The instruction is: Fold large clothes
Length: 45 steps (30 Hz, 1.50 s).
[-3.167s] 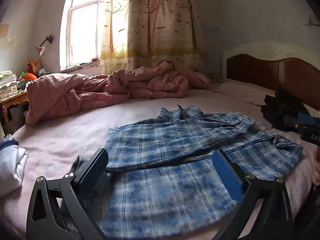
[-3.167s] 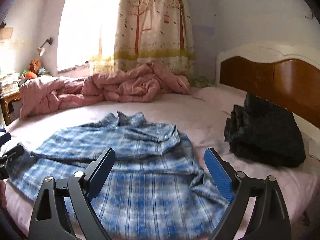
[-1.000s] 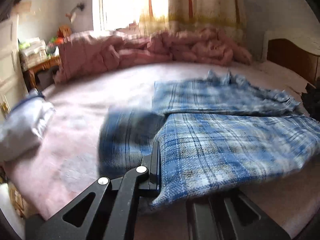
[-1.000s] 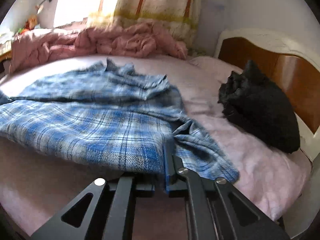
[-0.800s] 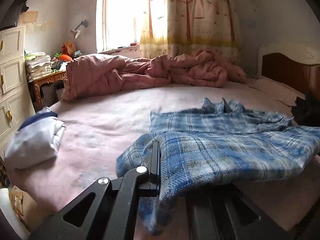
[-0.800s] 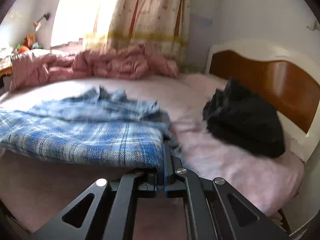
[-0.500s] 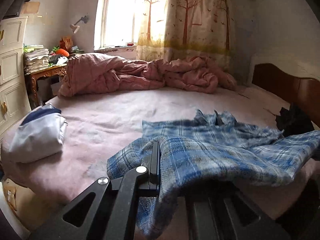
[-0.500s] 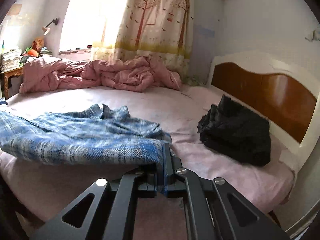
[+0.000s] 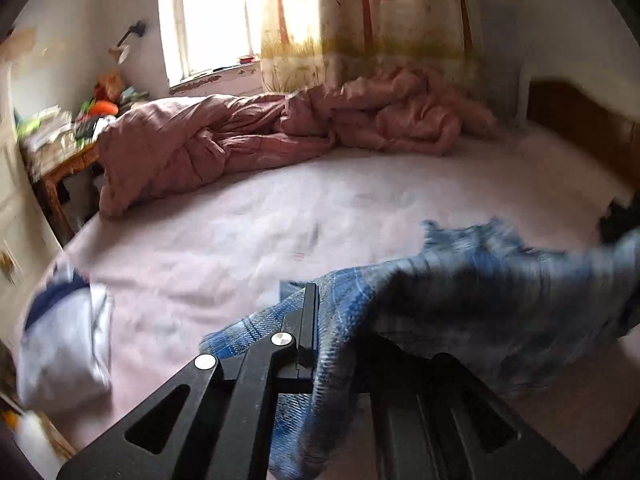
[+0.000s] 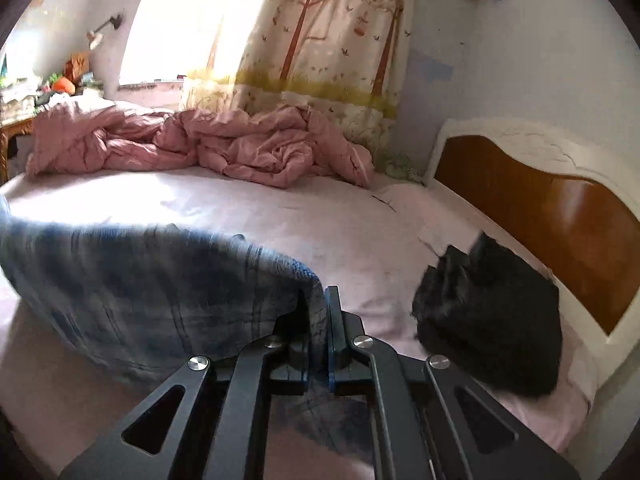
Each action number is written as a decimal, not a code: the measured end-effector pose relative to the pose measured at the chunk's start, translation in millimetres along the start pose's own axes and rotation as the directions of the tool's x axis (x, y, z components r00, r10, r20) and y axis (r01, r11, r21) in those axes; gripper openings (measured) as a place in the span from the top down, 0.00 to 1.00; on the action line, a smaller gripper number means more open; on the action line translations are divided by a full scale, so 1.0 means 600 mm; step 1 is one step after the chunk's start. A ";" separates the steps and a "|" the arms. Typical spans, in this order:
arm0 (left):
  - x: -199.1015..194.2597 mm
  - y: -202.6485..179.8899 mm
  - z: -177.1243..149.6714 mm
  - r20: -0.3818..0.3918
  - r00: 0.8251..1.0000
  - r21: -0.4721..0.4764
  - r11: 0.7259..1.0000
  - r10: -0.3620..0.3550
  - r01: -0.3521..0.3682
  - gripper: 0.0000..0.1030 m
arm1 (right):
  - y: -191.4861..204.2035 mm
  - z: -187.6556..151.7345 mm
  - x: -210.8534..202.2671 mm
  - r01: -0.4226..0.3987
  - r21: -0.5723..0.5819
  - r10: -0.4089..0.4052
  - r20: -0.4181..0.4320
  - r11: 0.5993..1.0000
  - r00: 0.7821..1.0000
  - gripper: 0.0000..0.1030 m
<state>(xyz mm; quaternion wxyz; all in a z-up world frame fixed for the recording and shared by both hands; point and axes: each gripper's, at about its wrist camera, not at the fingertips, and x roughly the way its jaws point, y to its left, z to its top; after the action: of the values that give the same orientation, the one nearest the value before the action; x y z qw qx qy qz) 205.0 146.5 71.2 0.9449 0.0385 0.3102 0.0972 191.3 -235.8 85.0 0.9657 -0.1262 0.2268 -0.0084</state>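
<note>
Shirt: the blue plaid shirt (image 9: pixel 480 300) is hanging in the air above the near part of the bed (image 9: pixel 280 232), stretched between the two grippers and sagging in the middle.
Left gripper: the left gripper (image 9: pixel 316 320) is pinching one edge of the shirt, jaws closed on the cloth.
Right gripper: the right gripper (image 10: pixel 320 320) is clamping the opposite edge, with the fabric running between its fingers.
Progress: judging by the lifted hem, a fold is only getting under way; the raised edge is not yet laid over, and smoothing and any further folds are still waiting.
Surroundings: a pink quilt (image 10: pixel 200 148) is lying bunched at the far side, a black garment (image 10: pixel 492 320) near the headboard (image 10: pixel 540 208), a white bundle (image 9: pixel 64 344) at the left.
Hard to see: motion blur is smearing the shirt; whether any part of it is touching the sheet is impossible to tell, and its collar and sleeves are not making themselves out.
</note>
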 end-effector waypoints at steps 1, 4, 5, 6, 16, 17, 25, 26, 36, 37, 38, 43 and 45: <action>0.025 -0.002 0.008 -0.024 1.000 0.026 1.000 0.013 -0.013 0.94 | 0.000 0.010 0.031 -0.005 -0.005 0.005 -0.022 1.000 1.000 0.96; 0.107 -0.006 0.018 -0.140 0.990 0.055 0.998 0.024 -0.016 0.93 | -0.001 0.028 0.116 -0.042 0.005 0.043 -0.105 0.999 0.994 0.96; 0.129 -0.007 0.017 -0.167 0.986 0.057 0.998 0.017 -0.008 0.93 | -0.003 0.028 0.148 -0.073 0.027 0.076 -0.139 0.997 0.987 0.96; 0.150 -0.010 0.015 -0.191 0.981 0.064 0.998 0.022 -0.010 0.93 | -0.005 0.027 0.174 -0.097 0.045 0.104 -0.163 0.994 0.981 0.96; 0.229 -0.010 0.011 -0.264 0.964 0.059 0.998 0.018 -0.003 0.87 | -0.003 0.020 0.341 -0.255 0.076 0.266 -0.323 0.964 0.908 0.96; 0.234 -0.011 0.010 -0.272 0.962 0.061 0.998 0.027 -0.011 0.83 | -0.001 0.022 0.351 -0.263 0.074 0.272 -0.333 0.962 0.903 0.96; 0.174 0.031 0.003 -0.158 0.986 -0.079 0.996 -0.055 0.043 0.27 | -0.026 0.028 0.338 -0.288 0.144 0.319 -0.308 0.947 0.896 0.21; 0.163 0.036 0.002 -0.139 0.988 -0.093 0.994 -0.066 0.053 0.25 | -0.038 0.029 0.326 -0.304 0.182 0.346 -0.275 0.935 0.897 0.13; 0.111 0.083 -0.041 -0.085 0.984 -0.258 0.958 -0.156 0.130 0.13 | -0.092 0.035 0.214 -0.219 0.191 0.255 -0.192 0.957 0.948 0.13; 0.119 0.087 -0.050 -0.102 0.983 -0.271 0.955 -0.153 0.121 0.13 | -0.092 0.023 0.203 -0.212 0.190 0.248 -0.190 0.959 0.950 0.13; 0.124 0.091 -0.062 -0.123 0.980 -0.290 0.950 -0.154 0.113 0.13 | -0.095 0.010 0.195 -0.206 0.202 0.244 -0.185 0.957 0.952 0.13; 0.155 0.107 -0.121 -0.205 0.939 -0.398 0.900 -0.277 0.179 0.15 | -0.116 -0.078 0.197 -0.215 0.379 0.309 -0.207 0.900 0.928 0.13; 0.161 0.102 -0.134 -0.224 0.930 -0.394 0.900 -0.291 0.187 0.21 | -0.121 -0.103 0.214 -0.252 0.454 0.380 -0.216 0.855 0.899 0.13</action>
<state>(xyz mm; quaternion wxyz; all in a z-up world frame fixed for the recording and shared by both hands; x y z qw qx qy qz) 223.5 227.6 -41.1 0.8872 -0.1907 0.4181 0.0398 282.5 -330.3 -6.3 0.9125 0.1240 0.3803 0.0855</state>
